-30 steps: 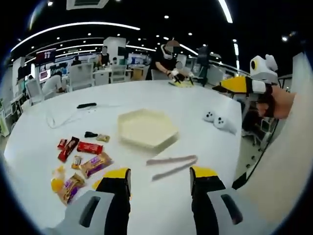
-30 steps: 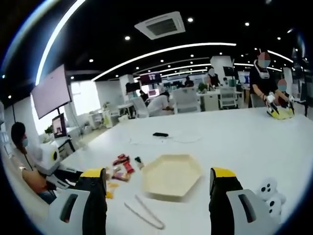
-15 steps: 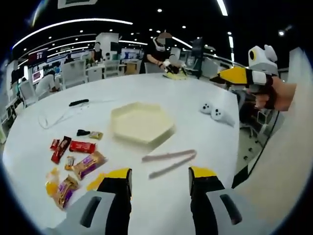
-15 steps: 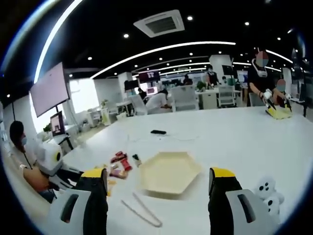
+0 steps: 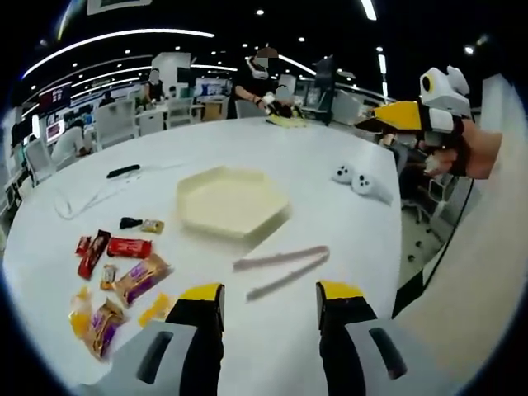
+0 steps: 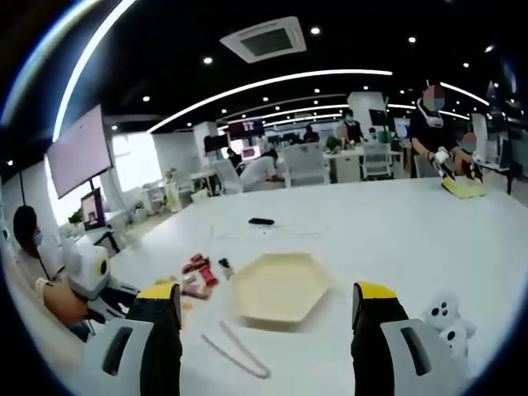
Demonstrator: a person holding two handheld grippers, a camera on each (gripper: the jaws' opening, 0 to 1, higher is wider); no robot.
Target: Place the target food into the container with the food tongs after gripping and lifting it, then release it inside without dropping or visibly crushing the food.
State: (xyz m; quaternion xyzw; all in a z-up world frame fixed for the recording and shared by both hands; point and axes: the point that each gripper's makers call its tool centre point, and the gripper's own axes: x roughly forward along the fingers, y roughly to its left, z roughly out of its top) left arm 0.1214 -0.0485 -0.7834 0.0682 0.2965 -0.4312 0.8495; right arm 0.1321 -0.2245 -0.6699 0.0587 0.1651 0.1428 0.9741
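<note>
While my left tongs [image 5: 264, 301] hang apart and empty over the tabletop [image 5: 322, 153], the food tongs [image 5: 280, 266] lie flat just ahead, so a shallow pinch could skid them away. The snacks [image 5: 115, 276] lie loose, well left of the tray [image 5: 231, 204].

From the right tongs [image 6: 264, 301], also apart and empty, the snacks [image 6: 198, 276] look small and crowded; I judge a hard squeeze would crush one, a loose hold drop it short.

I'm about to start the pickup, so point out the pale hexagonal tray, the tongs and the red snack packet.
Pale hexagonal tray [image 5: 276, 205], left gripper view: right rim.
Pinkish tongs [image 5: 280, 262], left gripper view: middle of the upper arm.
Red snack packet [image 5: 129, 247], left gripper view: wrapper's centre.
</note>
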